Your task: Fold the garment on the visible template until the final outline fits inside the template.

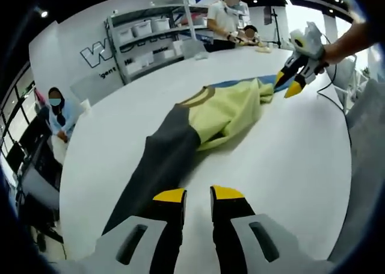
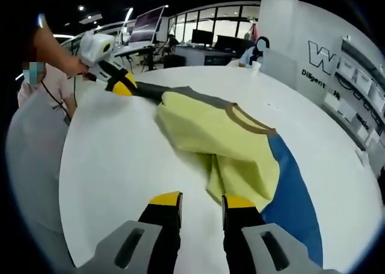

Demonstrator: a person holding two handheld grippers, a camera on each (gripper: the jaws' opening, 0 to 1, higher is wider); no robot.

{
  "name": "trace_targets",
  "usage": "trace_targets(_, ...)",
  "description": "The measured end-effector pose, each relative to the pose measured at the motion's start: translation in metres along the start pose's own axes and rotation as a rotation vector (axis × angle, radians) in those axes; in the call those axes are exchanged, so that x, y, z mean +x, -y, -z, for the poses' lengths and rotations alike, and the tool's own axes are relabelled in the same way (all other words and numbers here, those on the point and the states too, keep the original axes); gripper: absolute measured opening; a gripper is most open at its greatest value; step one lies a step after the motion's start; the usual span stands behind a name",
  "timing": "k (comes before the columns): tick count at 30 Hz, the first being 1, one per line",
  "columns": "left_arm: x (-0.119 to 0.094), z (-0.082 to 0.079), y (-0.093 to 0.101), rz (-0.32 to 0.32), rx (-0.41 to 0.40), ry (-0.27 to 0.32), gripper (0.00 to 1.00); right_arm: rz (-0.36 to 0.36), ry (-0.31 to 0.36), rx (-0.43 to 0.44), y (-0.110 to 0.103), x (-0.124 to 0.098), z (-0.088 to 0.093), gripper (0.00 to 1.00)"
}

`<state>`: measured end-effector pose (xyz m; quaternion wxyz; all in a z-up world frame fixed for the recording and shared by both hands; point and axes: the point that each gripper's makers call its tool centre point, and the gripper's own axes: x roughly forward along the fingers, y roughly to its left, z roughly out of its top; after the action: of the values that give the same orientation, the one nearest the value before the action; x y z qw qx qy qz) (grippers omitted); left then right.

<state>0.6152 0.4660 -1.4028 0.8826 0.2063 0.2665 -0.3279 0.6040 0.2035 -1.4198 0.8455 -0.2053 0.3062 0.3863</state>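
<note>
A garment with a pale yellow body (image 1: 231, 108) and a dark grey sleeve (image 1: 162, 159) lies crumpled on a blue template (image 2: 295, 189). A strip of the template (image 1: 240, 81) shows behind the yellow cloth. My left gripper (image 1: 198, 196) stands open over the sleeve's near end, with the cloth running under its left finger and white table in the gap. It also appears far off as the left gripper (image 2: 123, 84) at the tip of the grey sleeve (image 2: 150, 92). My right gripper (image 2: 201, 200) is open at the hem of the yellow body (image 2: 222, 138). Across the table, the right gripper (image 1: 287, 84) sits by the yellow edge.
The garment rests on a large round white table (image 1: 283, 165), whose edge (image 2: 66, 183) curves close on the left. A person's hand (image 2: 66, 63) holds the far gripper. People stand at a counter (image 1: 225, 21) by shelves (image 1: 144, 36), and another sits at the left (image 1: 57, 114).
</note>
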Motion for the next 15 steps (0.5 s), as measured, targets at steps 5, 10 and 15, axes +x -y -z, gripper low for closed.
trace_targets(5,0.015,-0.017,0.009,0.028,0.02,0.023,0.23,-0.01,-0.01,-0.02,0.001,0.007,0.0,0.2)
trace_targets(10,0.027,-0.029,0.016,0.058,0.035,0.042,0.23,-0.01,-0.023,-0.024,0.003,0.01,0.002,0.19)
trace_targets(15,0.041,-0.044,0.028,0.103,0.075,0.061,0.24,-0.012,-0.038,-0.032,0.003,0.014,0.007,0.18)
